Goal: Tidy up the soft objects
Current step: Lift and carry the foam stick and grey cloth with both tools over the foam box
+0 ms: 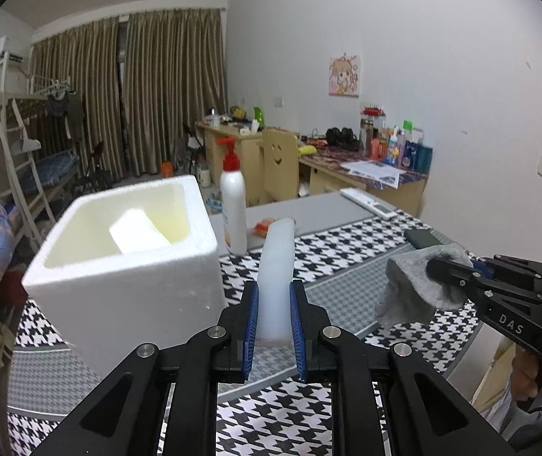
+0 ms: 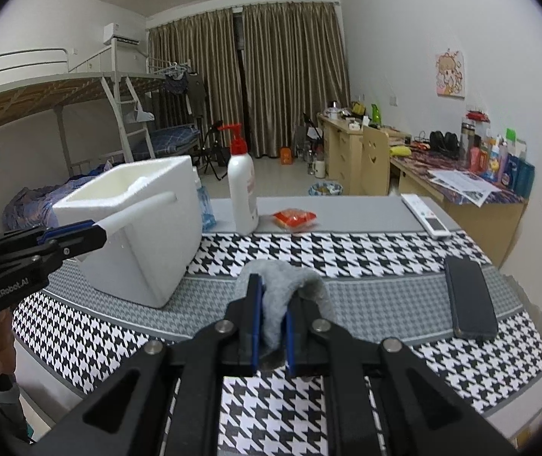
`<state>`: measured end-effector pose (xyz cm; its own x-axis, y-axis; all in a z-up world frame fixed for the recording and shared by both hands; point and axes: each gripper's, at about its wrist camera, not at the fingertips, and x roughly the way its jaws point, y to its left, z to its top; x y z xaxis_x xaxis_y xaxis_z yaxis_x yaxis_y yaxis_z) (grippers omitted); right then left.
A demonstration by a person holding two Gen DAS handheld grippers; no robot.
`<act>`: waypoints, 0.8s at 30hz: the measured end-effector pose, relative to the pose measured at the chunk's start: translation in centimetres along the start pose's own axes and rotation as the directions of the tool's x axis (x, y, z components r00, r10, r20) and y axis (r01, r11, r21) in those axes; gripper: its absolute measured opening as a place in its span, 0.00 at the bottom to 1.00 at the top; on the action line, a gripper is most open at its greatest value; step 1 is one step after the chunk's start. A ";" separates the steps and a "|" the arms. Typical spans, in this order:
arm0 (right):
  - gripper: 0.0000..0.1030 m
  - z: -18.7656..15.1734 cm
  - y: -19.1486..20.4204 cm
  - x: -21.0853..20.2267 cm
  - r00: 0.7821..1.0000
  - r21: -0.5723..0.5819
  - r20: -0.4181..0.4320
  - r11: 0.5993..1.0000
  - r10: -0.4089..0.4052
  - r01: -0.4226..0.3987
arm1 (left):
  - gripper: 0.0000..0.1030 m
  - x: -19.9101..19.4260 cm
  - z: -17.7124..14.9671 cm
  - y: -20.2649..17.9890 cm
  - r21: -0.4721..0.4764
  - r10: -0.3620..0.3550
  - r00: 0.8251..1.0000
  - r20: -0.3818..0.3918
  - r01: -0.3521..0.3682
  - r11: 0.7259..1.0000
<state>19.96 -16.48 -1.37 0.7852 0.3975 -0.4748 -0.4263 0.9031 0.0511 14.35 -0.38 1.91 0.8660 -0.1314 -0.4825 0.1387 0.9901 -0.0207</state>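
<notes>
left wrist view shows your left gripper [image 1: 274,323] clenched on a white foam strip [image 1: 276,266] lifted beside the foam box [image 1: 126,266], while your right gripper [image 2: 273,330] grips a grey sock [image 2: 282,285] above the table [image 2: 385,296], likely both bound for that box.

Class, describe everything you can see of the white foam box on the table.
The white foam box is a thick-walled, open-topped container that looks like polystyrene, with no lid in view. It stands upright on the houndstooth cloth, left of the pump bottle. A white block lies tilted inside. Neither gripper touches it.
</notes>
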 end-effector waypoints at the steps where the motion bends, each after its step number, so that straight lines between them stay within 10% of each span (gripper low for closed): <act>1: 0.13 0.3 0.0 0.1 1.000 -0.001 0.007 1.000 0.003 -0.003 | 0.17 -0.2 0.1 0.1 0.002 0.002 1.000 0.007 -0.002 1.000; 24: 0.13 3.9 1.9 -0.2 0.995 -0.054 0.094 0.998 0.035 -0.030 | 0.17 -2.1 3.3 2.3 0.000 0.045 0.993 0.110 -0.046 0.999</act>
<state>20.74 -14.22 2.26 0.8087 0.4425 -0.3876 -0.4734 0.8807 0.0177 14.44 2.02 5.79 0.9189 -0.0909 -0.3839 0.0990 0.9951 0.0013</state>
